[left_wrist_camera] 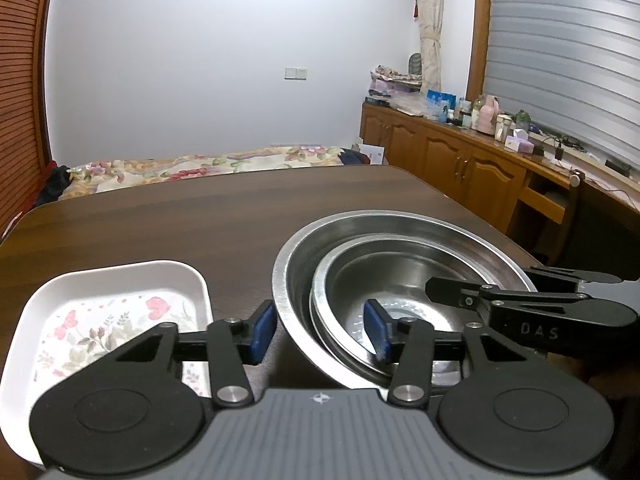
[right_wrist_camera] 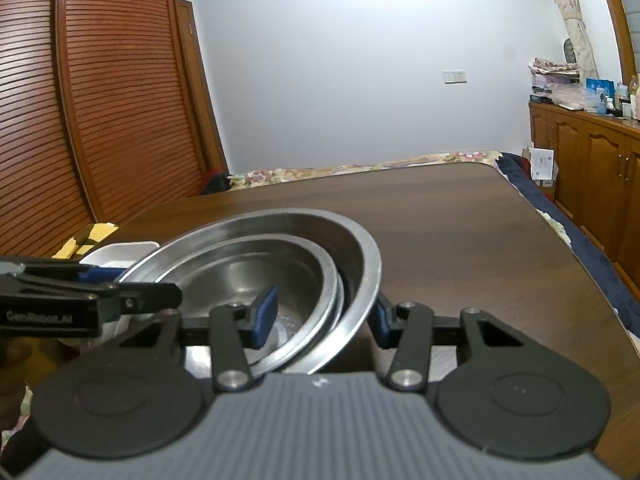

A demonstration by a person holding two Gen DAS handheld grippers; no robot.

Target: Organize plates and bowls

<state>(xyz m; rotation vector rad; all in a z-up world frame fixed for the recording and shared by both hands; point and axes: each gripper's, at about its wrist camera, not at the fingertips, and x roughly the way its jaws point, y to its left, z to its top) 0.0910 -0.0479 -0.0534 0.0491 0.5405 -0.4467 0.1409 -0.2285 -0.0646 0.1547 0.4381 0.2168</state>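
Observation:
Nested steel bowls (left_wrist_camera: 400,240) sit on the dark wooden table (left_wrist_camera: 180,220), a smaller one inside a large one. My left gripper (left_wrist_camera: 320,330) straddles their left rim, one blue pad against the outer wall and the other inside the inner bowl, pressed on the walls. My right gripper (right_wrist_camera: 324,320) holds the opposite rim of the bowls (right_wrist_camera: 280,240) the same way, with its pads inside and outside. Each gripper's black fingers (left_wrist_camera: 500,304) show in the other's view. A white rectangular dish (left_wrist_camera: 120,276) with a flower print lies left of the bowls.
Bare tabletop (right_wrist_camera: 460,240) stretches beyond and to the right of the bowls. A bed with a floral cover (left_wrist_camera: 200,164) stands behind the table. Wooden cabinets (left_wrist_camera: 460,156) with bottles run along the right wall, and louvred wardrobe doors (right_wrist_camera: 100,100) along the left.

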